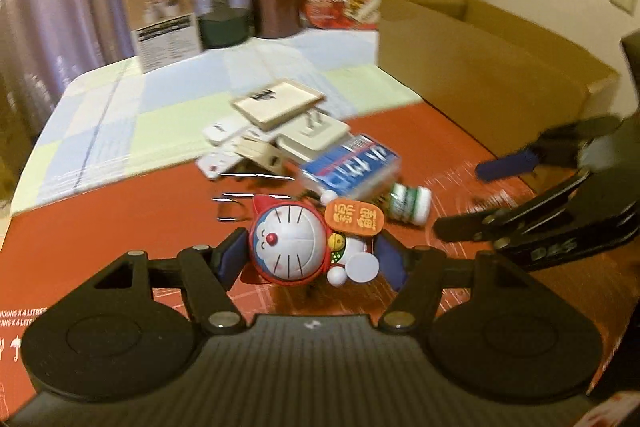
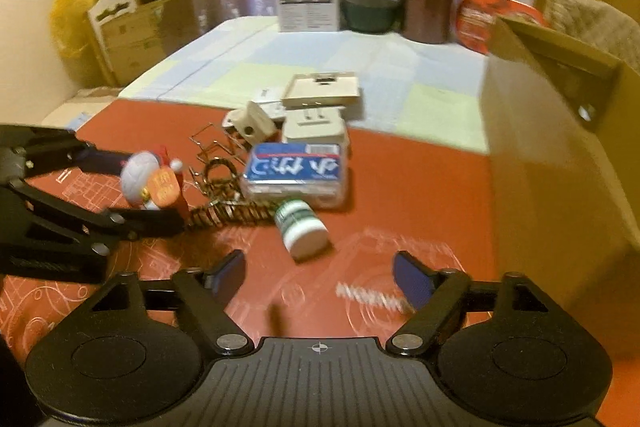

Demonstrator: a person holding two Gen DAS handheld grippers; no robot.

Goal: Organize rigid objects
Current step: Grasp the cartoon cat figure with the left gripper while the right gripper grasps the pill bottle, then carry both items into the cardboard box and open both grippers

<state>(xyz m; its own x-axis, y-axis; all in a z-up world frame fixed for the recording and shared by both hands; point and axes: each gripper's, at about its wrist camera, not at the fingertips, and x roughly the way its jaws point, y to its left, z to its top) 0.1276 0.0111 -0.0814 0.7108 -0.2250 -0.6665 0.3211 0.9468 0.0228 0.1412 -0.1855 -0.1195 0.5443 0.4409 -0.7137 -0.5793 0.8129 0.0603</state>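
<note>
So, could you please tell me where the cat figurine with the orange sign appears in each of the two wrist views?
Left wrist view: the cat figurine sits bottom centre, between the left gripper's blue pads.
Right wrist view: it is at the left edge, mid-height, held in that same gripper.
Shared landmark: the blue box lies just beyond it in both.

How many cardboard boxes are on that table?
1: a big open cardboard box stands at the table's right edge. Another sits on the floor by the wall; others may be hidden.
</note>
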